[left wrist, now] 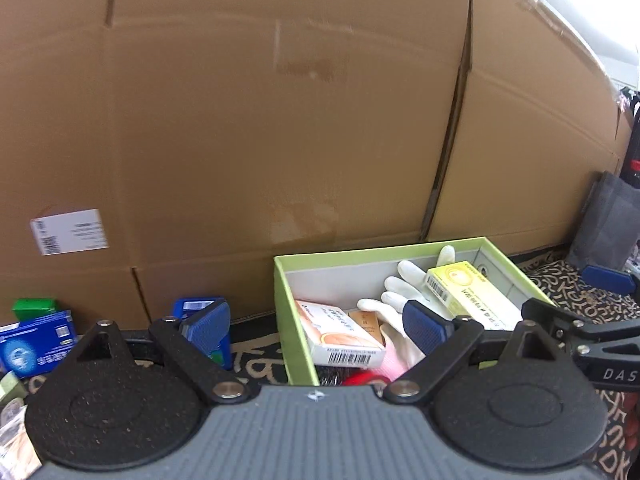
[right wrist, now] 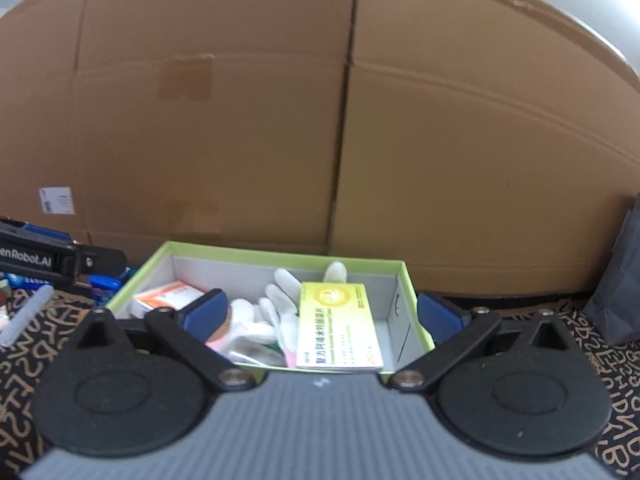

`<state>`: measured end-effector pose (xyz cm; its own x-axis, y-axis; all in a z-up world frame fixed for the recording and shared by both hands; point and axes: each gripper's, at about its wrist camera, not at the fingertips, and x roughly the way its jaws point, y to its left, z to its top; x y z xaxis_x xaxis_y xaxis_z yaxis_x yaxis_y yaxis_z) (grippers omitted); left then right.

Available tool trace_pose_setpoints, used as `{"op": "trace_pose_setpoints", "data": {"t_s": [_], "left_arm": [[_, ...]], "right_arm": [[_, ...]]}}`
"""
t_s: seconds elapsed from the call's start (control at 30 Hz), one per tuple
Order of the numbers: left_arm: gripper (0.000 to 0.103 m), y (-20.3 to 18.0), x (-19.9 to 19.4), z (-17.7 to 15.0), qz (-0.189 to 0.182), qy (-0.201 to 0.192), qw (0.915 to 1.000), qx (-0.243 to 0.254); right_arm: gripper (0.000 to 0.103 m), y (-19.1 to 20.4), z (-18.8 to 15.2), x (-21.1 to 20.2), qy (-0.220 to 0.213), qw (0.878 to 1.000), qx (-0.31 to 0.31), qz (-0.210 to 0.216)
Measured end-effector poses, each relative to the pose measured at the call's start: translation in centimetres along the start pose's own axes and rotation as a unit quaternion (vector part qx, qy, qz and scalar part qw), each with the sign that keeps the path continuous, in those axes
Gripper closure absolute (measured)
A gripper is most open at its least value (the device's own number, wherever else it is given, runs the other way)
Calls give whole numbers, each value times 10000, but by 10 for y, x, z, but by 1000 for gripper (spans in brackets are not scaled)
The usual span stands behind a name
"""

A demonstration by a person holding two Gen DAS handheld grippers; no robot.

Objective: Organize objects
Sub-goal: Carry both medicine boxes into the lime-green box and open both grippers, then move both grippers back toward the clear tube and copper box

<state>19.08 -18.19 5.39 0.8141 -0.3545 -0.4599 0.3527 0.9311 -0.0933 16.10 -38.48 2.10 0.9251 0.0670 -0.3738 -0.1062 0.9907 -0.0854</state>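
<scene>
A green open box holds a yellow medicine box, a white glove and an orange-and-white carton. My left gripper is open and empty over the box's near left corner. My right gripper is open and empty just above the yellow box; it also shows in the left wrist view. Blue cartons and a green one lie left of the box.
A tall cardboard carton wall stands right behind the box. A patterned black-and-gold cloth covers the surface. A grey bag stands at the right. A white tube lies at the left.
</scene>
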Motion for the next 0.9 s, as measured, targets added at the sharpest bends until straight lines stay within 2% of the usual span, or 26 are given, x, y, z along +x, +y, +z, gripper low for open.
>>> {"op": "trace_pose_setpoints", "data": {"t_s": [0.2,0.43,0.6,0.77,0.9], "left_arm": [[7,17,-45,-12,54,-46,10000,-13],[7,58,-94,-52,263,-46,9993,-267],[7,93,-109,-86,398,130,9964,-736],[7,118,-112,-111,611,208,9949,-773],[7,145,-110,-117,730,223,9913,-1068]], "right_arm": [[0,24,5,-36,-223,9995,-12,228],[0,65,-13,-65,-236,9975,40,667],[0,102,-40,-63,44,9941,24,1081],[0,141,-65,-47,397,9877,-128,1507],[7,174,-73,-31,524,9835,-409,1680]]}}
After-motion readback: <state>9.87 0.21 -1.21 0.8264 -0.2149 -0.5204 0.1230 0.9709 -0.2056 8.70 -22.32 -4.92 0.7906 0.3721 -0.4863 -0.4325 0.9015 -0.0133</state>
